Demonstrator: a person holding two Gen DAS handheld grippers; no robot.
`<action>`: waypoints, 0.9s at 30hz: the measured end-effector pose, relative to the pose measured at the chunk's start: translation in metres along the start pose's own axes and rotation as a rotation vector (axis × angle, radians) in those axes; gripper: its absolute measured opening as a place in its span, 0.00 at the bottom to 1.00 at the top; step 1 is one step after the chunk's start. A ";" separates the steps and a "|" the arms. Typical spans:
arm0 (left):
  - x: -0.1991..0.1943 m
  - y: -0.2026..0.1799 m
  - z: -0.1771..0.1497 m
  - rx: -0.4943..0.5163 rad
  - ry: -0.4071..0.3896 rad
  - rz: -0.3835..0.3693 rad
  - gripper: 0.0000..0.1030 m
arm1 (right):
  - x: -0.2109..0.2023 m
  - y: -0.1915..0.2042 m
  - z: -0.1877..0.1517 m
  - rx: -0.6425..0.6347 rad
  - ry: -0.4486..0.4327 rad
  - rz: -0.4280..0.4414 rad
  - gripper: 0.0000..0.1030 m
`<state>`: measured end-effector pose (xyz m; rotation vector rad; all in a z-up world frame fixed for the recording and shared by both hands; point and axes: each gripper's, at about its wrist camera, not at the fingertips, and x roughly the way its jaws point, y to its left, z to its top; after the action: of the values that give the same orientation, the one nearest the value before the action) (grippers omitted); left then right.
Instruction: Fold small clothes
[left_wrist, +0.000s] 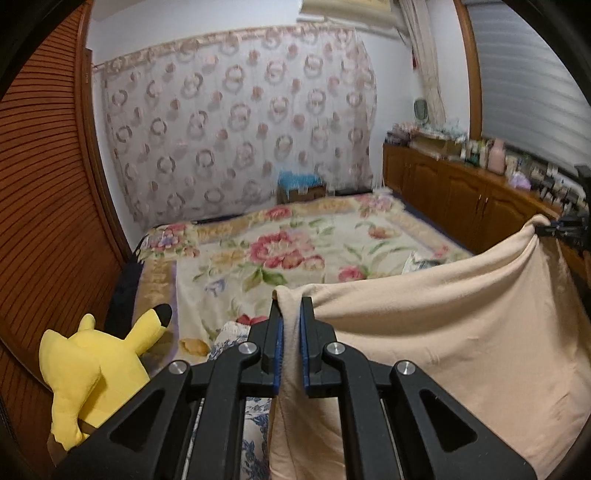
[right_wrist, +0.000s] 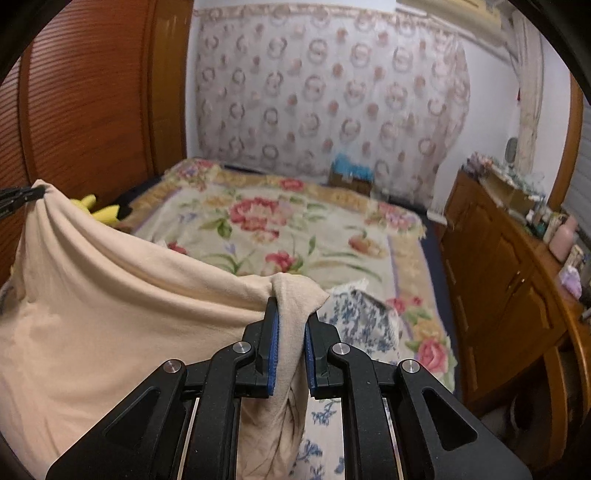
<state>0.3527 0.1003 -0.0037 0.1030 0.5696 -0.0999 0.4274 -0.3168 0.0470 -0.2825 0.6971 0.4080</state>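
Observation:
A peach-coloured garment hangs stretched in the air above the bed, held by both grippers. My left gripper is shut on one top corner of it; the cloth runs down between its blue pads. My right gripper is shut on the other top corner of the same garment. In the left wrist view the right gripper's tip pinches the far corner; in the right wrist view the left gripper's tip does the same. The cloth sags between them.
A bed with a floral blanket lies ahead. A blue-and-white patterned cloth lies on it under the garment. A yellow plush toy sits at the left by the wooden wardrobe. A wooden cabinet with bottles lines the right.

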 end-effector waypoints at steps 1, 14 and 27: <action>0.006 -0.001 0.000 0.007 0.012 0.004 0.04 | 0.010 -0.001 -0.001 0.002 0.011 0.003 0.09; 0.007 0.006 -0.040 -0.028 0.187 -0.055 0.56 | 0.015 0.001 -0.032 0.082 0.083 0.008 0.45; -0.046 -0.007 -0.115 -0.075 0.310 -0.049 0.56 | -0.035 0.041 -0.095 0.093 0.178 0.083 0.50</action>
<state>0.2527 0.1108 -0.0754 0.0317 0.8849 -0.1106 0.3312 -0.3268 -0.0040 -0.2040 0.9023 0.4311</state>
